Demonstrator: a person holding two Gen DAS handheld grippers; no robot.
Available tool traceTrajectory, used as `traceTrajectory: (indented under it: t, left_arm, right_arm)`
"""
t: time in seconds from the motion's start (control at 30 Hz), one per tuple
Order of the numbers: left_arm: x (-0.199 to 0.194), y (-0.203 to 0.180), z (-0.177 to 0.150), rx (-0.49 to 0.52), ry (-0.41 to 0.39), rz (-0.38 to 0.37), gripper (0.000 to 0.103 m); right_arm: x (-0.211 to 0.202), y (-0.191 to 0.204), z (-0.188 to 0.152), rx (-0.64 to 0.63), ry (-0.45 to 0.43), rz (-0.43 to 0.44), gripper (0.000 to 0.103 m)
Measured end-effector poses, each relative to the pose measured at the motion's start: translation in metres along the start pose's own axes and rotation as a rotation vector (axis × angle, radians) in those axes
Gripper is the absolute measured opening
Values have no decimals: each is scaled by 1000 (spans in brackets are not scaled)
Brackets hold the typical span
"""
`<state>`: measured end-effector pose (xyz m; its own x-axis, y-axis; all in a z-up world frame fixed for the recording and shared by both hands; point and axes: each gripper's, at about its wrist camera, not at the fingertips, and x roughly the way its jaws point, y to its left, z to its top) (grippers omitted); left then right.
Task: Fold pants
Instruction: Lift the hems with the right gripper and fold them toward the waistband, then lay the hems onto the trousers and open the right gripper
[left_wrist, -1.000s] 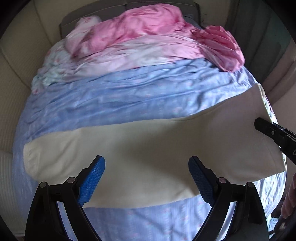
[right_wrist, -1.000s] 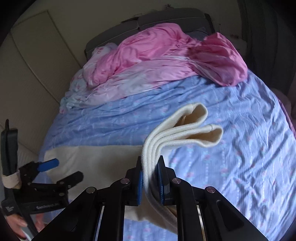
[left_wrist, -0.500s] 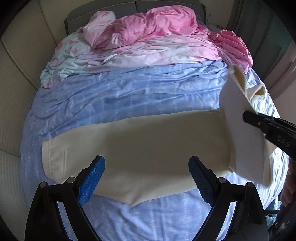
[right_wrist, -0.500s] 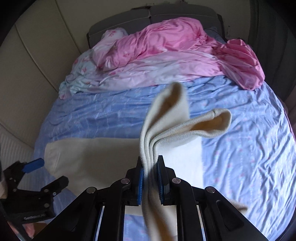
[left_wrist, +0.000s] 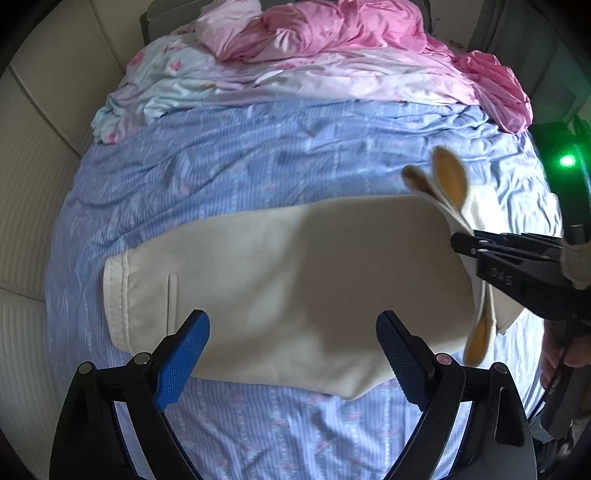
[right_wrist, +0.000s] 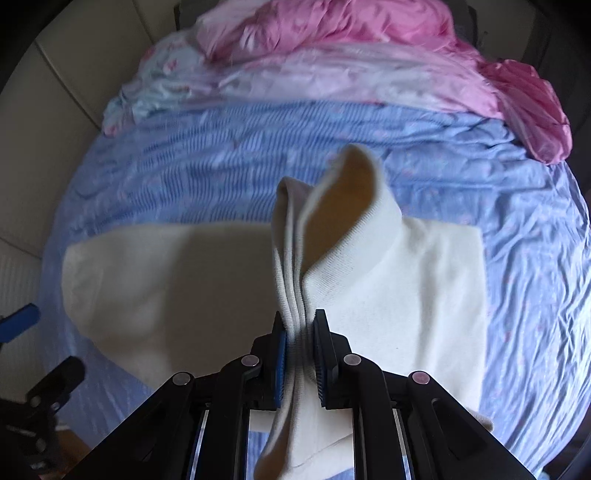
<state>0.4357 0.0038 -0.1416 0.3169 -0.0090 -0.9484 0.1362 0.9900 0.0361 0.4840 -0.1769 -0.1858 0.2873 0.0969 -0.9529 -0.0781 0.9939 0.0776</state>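
Observation:
Cream pants (left_wrist: 295, 280) lie flat across the blue bed sheet (left_wrist: 258, 162), with a stitched hem band at the left end. My left gripper (left_wrist: 293, 352) is open and empty, hovering above the near edge of the pants. My right gripper (right_wrist: 299, 360) is shut on the bunched ribbed end of the pants (right_wrist: 343, 221) and holds it lifted off the bed. In the left wrist view the right gripper (left_wrist: 458, 242) comes in from the right, with the lifted end (left_wrist: 447, 181) sticking up.
A heap of pink bedding (left_wrist: 351, 37) and pale floral fabric (left_wrist: 162, 81) lies at the far end of the bed. A cream padded wall (left_wrist: 33, 155) borders the left side. A dark device with a green light (left_wrist: 567, 160) is at the right.
The right gripper has lifted the ribbed end higher and carried it leftward over the pants. Both cameras have risen and pulled back, showing more of the bed. The left gripper stays open.

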Motion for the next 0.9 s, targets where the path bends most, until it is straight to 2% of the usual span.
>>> traceTrajectory:
  t: [0.33,0.4,0.43,0.47,0.53,0.57,0.67,0.73,0.77,0.83,0.9]
  left_arm:
    - [31,29,-11,-46,50,-25,92]
    - [34,34,-12,-57,55,-18,92]
    - [35,37,-13,-62,59,-13,92]
    - [36,40,-13,-71,61,-11,92]
    - [36,46,-14,-83,62,-11,92]
    - [35,48,-14,-88,60,-12,92]
    - [29,55,-17,-107,50,-9,92]
    - [26,56,-20,-114,47,-18,92]
    - [24,56,-22,-116,47,-24,92]
    - [22,53,-26,-124,45,-34,92]
    - [21,48,-33,-129,45,-49,92]
  right_arm:
    - [49,51,7,-64,83,-15,15]
    - [59,61,8,-75,114,-24,16]
    - [64,65,8,-75,134,-24,22]
    - [68,69,8,-69,156,-12,24]
    - [65,75,7,-47,163,84,28]
    - [60,78,6,-45,158,110,33]
    - [29,88,3,-79,85,164,34]
    - [2,83,0,-75,12,159,37]
    - [-10,76,-3,-63,-26,153,45]
    - [-29,58,-13,-32,-89,122,51]
    - [-33,43,-22,-18,-81,106,51]
